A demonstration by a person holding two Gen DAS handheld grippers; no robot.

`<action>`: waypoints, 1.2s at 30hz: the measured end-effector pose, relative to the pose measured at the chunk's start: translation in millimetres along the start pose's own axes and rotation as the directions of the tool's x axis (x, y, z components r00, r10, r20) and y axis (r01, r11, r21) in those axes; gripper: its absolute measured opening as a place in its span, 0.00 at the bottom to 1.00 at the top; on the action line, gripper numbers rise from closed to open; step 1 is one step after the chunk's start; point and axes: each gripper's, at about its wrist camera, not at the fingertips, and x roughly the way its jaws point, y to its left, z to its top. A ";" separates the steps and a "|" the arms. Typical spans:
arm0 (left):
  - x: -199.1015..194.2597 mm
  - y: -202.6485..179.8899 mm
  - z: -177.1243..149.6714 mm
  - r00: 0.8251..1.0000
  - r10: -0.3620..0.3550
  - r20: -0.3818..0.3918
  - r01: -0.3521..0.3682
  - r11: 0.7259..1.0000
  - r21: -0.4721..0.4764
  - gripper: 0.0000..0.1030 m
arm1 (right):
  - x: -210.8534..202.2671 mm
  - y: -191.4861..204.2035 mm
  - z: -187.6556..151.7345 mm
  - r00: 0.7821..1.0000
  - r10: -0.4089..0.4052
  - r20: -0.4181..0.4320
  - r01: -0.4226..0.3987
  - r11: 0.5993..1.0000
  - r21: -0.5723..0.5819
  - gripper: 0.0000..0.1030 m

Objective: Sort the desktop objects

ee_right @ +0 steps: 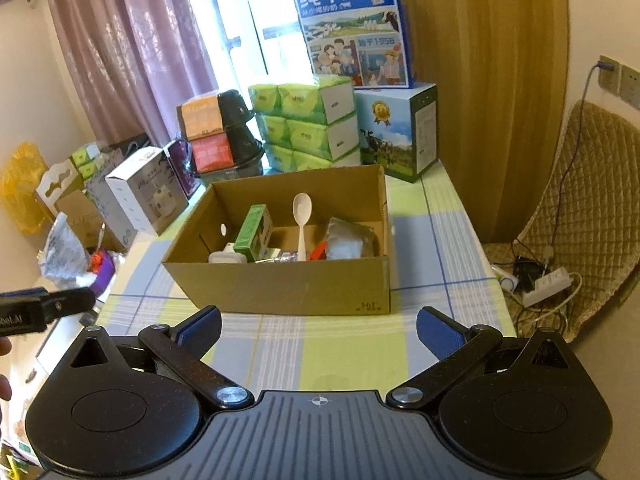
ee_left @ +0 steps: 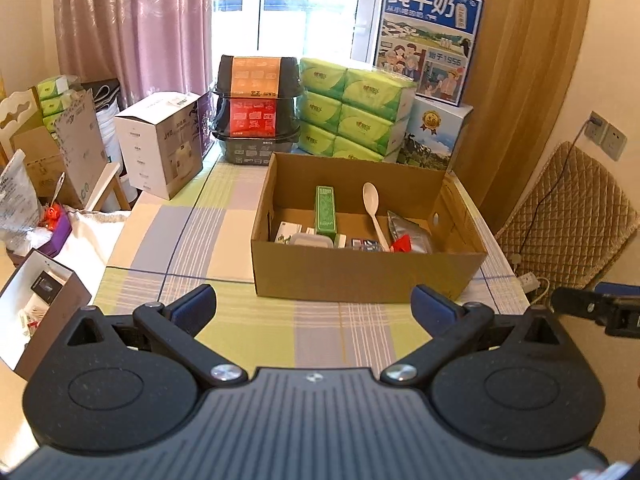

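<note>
Left gripper (ee_left: 314, 308) and right gripper (ee_right: 319, 330), fingers spread and empty, hover over the table (ee_left: 224, 240) before the box (ee_left: 360, 272). Box holds spoon (ee_left: 372, 204), green carton (ee_left: 325, 210), foil pouch (ee_left: 408, 230). Risk: a low reach could catch the near wall and shove the box.

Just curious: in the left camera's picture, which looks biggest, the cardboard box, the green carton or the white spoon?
1. Cardboard box, by far.
2. Green carton and white spoon: similar length, though the carton looks bulkier.
</note>
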 end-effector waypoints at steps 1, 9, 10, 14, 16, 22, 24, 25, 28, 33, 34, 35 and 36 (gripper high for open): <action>-4.1 -1.1 -3.0 1.000 -0.003 0.000 0.003 1.000 0.002 0.99 | -5.1 0.3 -3.2 1.000 0.001 0.004 -0.001 1.000 0.006 0.98; -32.6 -2.4 -26.6 0.999 -0.034 0.011 0.034 0.999 -0.034 0.99 | -32.8 3.5 -23.4 1.000 -0.006 0.011 0.006 1.000 0.016 0.98; -35.1 -2.1 -29.1 1.000 -0.025 0.015 0.025 0.999 -0.033 0.99 | -34.9 3.7 -25.4 1.000 -0.009 0.012 0.008 1.000 0.015 0.98; -42.6 -1.2 -38.8 1.000 0.005 0.021 -0.004 0.999 -0.043 0.99 | -45.3 3.6 -35.2 1.000 -0.008 0.016 0.007 1.000 0.019 0.98; -44.3 -1.6 -43.2 1.000 0.003 0.017 -0.002 0.999 -0.048 0.99 | -48.4 3.7 -40.3 1.000 -0.004 0.012 0.004 1.000 0.017 0.98; -50.3 -7.1 -52.6 1.000 0.000 0.020 0.001 0.999 -0.041 0.99 | -57.4 3.4 -53.4 1.000 -0.010 0.010 0.010 1.000 0.013 0.98; -52.5 -9.1 -54.7 1.000 -0.004 0.021 0.005 0.999 -0.043 0.99 | -59.6 3.5 -56.7 1.000 -0.007 0.010 0.007 1.000 0.013 0.98; -53.4 -10.0 -55.7 1.000 -0.006 0.021 0.007 0.999 -0.043 0.99 | -60.6 3.4 -57.9 1.000 -0.003 0.010 0.003 1.000 0.012 0.98; -54.3 -14.0 -59.8 1.000 -0.013 0.016 0.014 0.999 -0.034 0.99 | -63.0 5.2 -61.5 1.000 -0.002 0.010 0.002 1.000 0.005 0.98; -53.0 -16.1 -64.0 1.000 -0.012 0.006 0.012 0.999 -0.036 0.99 | -63.3 3.8 -66.5 1.000 -0.005 0.007 0.005 1.000 0.004 0.98; -53.1 -16.3 -64.7 1.000 -0.012 0.006 0.012 0.999 -0.036 0.99 | -62.7 3.5 -67.3 1.000 -0.005 0.005 0.005 1.000 0.007 0.98; -53.2 -16.4 -64.9 1.000 -0.012 0.006 0.012 0.999 -0.037 0.99 | -62.0 2.5 -67.9 1.000 -0.005 0.004 0.005 1.000 0.008 0.98; -53.1 -16.4 -64.9 1.000 -0.013 0.006 0.013 0.999 -0.036 0.99 | -62.0 1.8 -68.4 1.000 -0.005 0.003 0.005 1.000 0.009 0.98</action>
